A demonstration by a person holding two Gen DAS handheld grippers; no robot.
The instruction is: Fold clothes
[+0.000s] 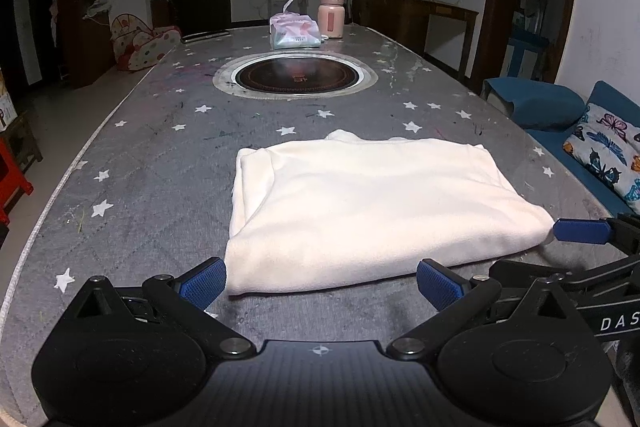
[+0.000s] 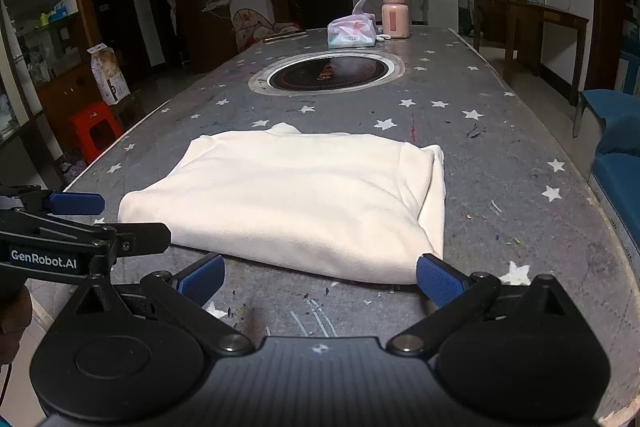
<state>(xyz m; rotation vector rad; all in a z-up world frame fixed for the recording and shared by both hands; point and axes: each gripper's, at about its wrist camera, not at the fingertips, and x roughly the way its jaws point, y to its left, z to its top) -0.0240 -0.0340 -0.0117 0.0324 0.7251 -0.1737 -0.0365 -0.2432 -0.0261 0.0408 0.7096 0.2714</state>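
Cloth, cream and folded into a rough rectangle, lies flat on the grey starred table. Left gripper sits at its near edge with fingers spread wide, holding nothing. Right gripper does likewise (its right pad touches the cloth's near corner), also empty.

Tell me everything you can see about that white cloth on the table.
The white garment is cream and looks like soft, fleecy cloth. It is folded into a thick, flat, roughly rectangular bundle, layered edges showing at its sides. It lies on the grey star-patterned table, near the front. Both grippers are open at its near edge; whether they touch it is unclear.
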